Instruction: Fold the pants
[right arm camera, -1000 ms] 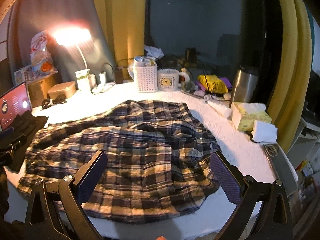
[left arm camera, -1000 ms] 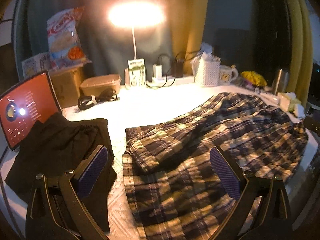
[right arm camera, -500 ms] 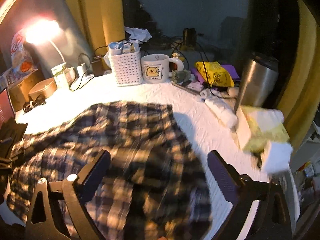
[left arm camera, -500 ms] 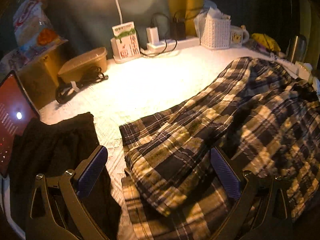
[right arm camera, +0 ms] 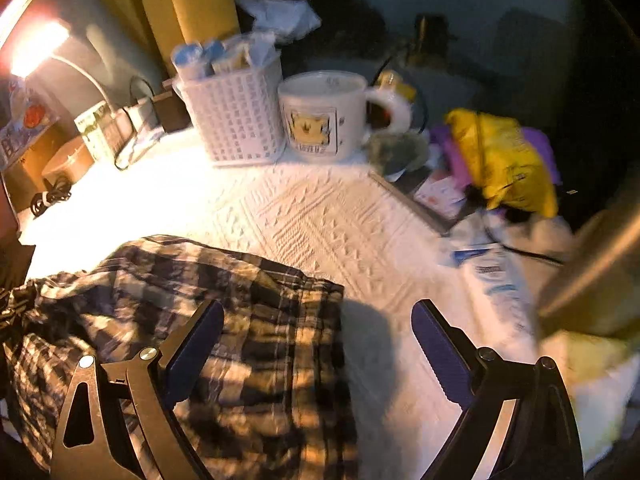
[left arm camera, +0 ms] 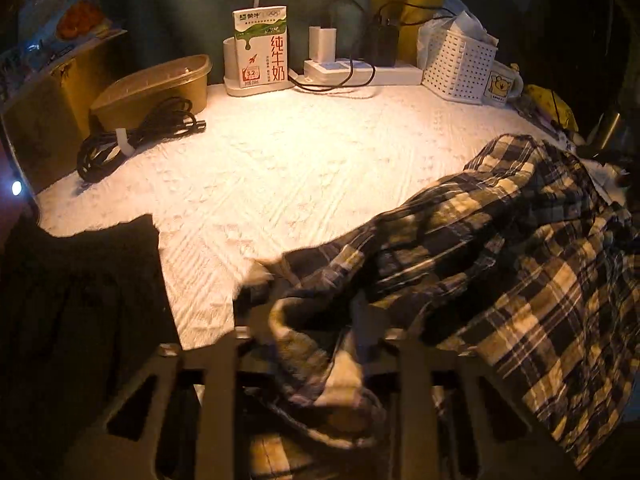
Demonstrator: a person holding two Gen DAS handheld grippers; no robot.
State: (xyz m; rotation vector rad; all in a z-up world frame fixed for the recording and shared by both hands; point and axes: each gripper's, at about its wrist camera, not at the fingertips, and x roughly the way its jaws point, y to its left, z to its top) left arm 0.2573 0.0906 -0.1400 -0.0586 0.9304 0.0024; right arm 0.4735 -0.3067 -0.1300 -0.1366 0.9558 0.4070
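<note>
Dark-and-cream plaid pants (left arm camera: 500, 260) lie rumpled across a white textured cover (left arm camera: 280, 168). My left gripper (left arm camera: 316, 336) is down at their left end. Its jaws are closing, and a bunched fold of the plaid cloth is pinched between the fingers. In the right wrist view the pants (right arm camera: 240, 300) reach in from the left. My right gripper (right arm camera: 316, 312) hovers open over their far right corner. Its left finger is above the cloth and its right finger (right arm camera: 436, 340) above bare cover. Nothing is gripped there.
A black garment (left arm camera: 80, 300) lies left of the pants. Along the back stand a brown tub (left arm camera: 156, 88), coiled cable (left arm camera: 136, 136), milk carton (left arm camera: 262, 52), power strip (left arm camera: 360, 72), white basket (right arm camera: 236, 116) and mug (right arm camera: 320, 112). A yellow bag (right arm camera: 504, 156) and steel flask (right arm camera: 592, 272) crowd the right.
The left gripper dropped onto the pants' left end and went from wide open to closed on bunched cloth. The right gripper swept toward the far right corner, still open.
</note>
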